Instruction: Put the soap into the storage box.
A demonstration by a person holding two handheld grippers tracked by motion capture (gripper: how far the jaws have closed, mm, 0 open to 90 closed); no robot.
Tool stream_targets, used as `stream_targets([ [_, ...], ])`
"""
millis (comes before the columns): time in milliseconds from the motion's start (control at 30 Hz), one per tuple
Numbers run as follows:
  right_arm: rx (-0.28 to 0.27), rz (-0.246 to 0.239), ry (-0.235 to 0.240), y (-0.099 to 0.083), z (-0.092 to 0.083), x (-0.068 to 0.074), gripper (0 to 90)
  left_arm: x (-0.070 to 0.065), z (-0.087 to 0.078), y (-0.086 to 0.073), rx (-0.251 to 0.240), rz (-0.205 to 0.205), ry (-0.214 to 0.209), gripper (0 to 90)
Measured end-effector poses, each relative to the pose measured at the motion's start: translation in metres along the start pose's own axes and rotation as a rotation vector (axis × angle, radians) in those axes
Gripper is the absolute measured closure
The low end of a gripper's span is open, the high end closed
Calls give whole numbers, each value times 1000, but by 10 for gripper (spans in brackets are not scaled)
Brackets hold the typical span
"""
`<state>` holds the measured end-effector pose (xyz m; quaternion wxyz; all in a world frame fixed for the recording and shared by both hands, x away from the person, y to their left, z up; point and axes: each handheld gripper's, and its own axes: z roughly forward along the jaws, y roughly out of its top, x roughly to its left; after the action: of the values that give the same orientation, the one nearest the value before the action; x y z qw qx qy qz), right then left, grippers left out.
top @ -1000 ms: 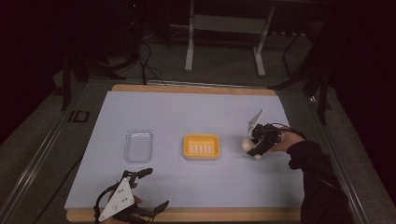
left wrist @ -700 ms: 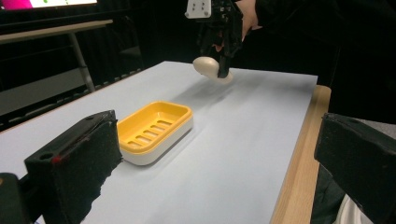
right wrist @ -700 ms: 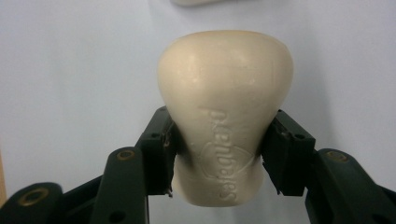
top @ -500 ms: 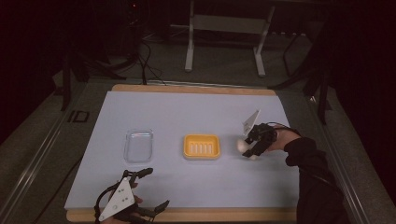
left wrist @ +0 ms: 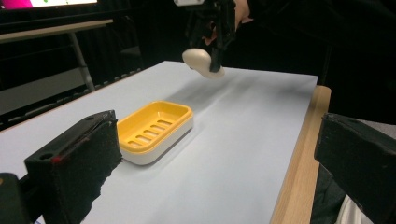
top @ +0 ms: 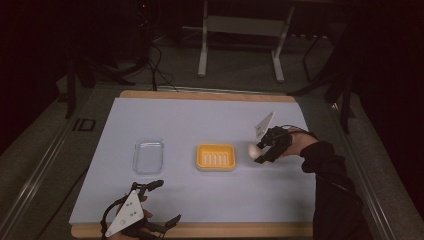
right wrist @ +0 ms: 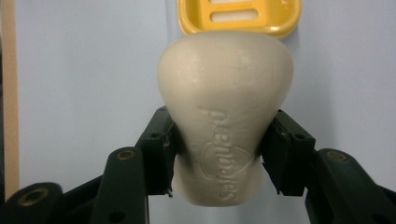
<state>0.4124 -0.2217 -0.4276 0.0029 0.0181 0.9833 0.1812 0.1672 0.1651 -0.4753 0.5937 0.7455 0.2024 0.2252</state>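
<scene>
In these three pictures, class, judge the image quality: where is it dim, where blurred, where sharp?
High view: dim, the surroundings nearly black, only the table lit. Left gripper view: the yellow soap dish is fairly sharp, while the near jaws are soft and the raised soap is slightly blurred. Right gripper view: evenly lit, the embossed lettering on the soap shows clearly.

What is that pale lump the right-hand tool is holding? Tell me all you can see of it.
It looks like a bar of soap: cream, smooth, rounded, with raised lettering pressed into its face. The right gripper pinches its narrower waist between two black jaws. It hangs in the air above the table, just right of the yellow soap dish, touching nothing else.
</scene>
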Motion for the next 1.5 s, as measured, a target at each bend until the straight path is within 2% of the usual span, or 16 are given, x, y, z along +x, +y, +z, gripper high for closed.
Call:
stream_targets([
  [67, -11, 1, 5, 2, -2, -1, 495, 0, 1, 0, 2, 2, 1, 6],
  [467, 6, -16, -8, 22, -16, -3, 495, 0, 0, 0, 1, 1, 1, 6],
  [667, 41, -38, -5, 36, -16, -3, 495, 0, 0, 0, -2, -2, 0, 5],
  [967, 38, -72, -9, 54, -20, -3, 495, -1, -1, 0, -3, -1, 0, 6],
  [1167, 63, -72, -17, 65, -20, -4, 495, -1, -1, 0, -3, 1, 1, 6],
  [1333, 48, -52, -12, 74, -21, -8, 495, -1, -1, 0, -3, 0, 0, 6],
  [1500, 49, -75, -17, 83, -21, -7, 495, -1, -1, 0, -8, -2, -1, 6],
])
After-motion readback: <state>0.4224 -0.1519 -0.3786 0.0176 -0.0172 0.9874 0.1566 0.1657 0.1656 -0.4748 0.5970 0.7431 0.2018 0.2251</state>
